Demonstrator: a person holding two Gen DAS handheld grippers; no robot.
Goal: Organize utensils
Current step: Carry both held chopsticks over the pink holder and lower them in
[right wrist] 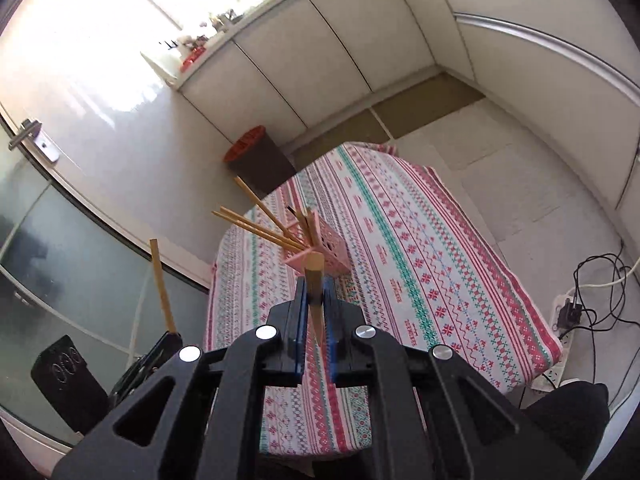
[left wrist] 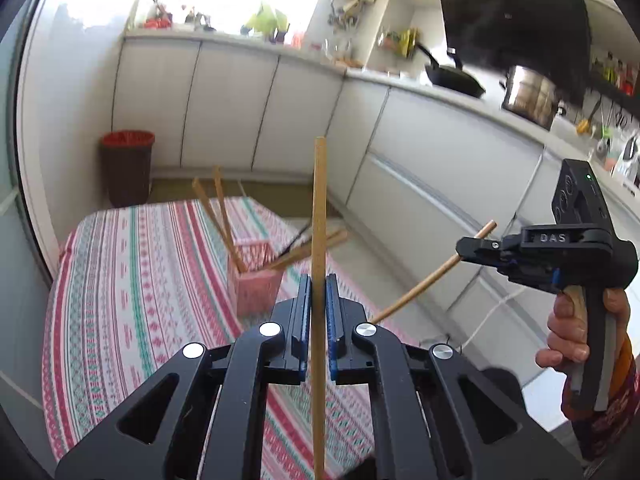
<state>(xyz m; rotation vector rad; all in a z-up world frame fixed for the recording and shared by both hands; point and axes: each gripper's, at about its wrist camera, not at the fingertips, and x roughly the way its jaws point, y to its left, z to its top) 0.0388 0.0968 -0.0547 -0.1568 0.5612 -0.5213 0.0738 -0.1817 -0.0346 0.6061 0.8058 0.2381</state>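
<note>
A pink perforated utensil holder [left wrist: 256, 280] [right wrist: 320, 254] stands on the patterned tablecloth [left wrist: 132, 300] [right wrist: 420, 260] with several wooden chopsticks [left wrist: 218, 216] [right wrist: 256, 226] leaning in it. My left gripper [left wrist: 319, 284] is shut on a wooden chopstick [left wrist: 319, 208], held upright above the table; that chopstick also shows in the right wrist view [right wrist: 162, 284]. My right gripper [right wrist: 316, 286] [left wrist: 464, 249] is shut on another wooden chopstick [right wrist: 314, 280] [left wrist: 424, 280], held in the air to the right of the holder.
A dark bin with a red liner [left wrist: 127, 168] [right wrist: 256, 156] stands on the floor beyond the table. White cabinets [left wrist: 240, 108] line the walls. A pan [left wrist: 456, 76] and pot [left wrist: 530, 98] sit on the counter. A power strip with cables [right wrist: 572, 316] lies on the floor at right.
</note>
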